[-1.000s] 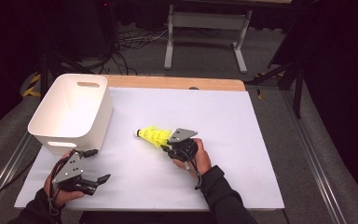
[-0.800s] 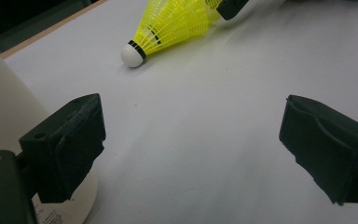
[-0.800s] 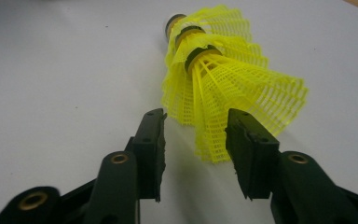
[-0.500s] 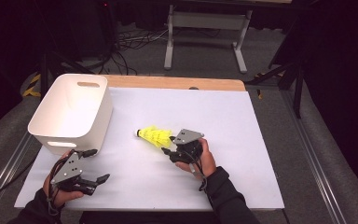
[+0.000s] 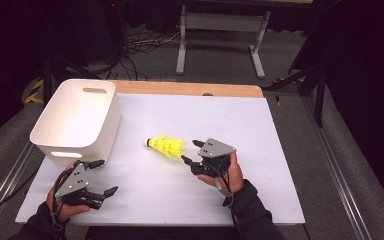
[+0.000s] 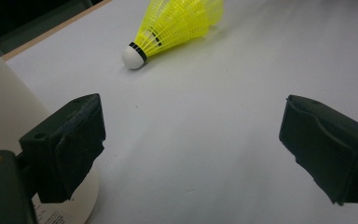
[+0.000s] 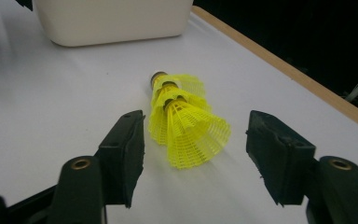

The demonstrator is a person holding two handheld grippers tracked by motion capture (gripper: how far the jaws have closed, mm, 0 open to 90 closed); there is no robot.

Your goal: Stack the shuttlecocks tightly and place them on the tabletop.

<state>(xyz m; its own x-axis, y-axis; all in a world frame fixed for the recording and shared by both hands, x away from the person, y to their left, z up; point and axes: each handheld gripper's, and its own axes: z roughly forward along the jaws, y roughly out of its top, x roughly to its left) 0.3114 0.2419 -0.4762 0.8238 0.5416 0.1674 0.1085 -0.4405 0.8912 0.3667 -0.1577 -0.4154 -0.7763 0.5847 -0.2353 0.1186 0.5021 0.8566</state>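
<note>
Shuttlecocks, a nested stack of yellow plastic-mesh ones with a white cork nose, lie on their side on the white table sheet in the high view, between the white plastic bin with handle slots and my right gripper. That gripper sits just behind the flared skirt; its jaws have just been opening and nothing is between them. My left gripper rests near the bin's front corner, well apart from the stack.

From the left gripper view, my jaws stand wide and empty, the shuttlecocks lying ahead, nose toward the bin wall.

From the right gripper view, the pads flank the skirt's open end without touching it. I judge the stack very light, springy and easily crushed at the mesh; it may roll or come apart. I would pinch gently near the firmer noses, or lightly across the skirt.
</note>
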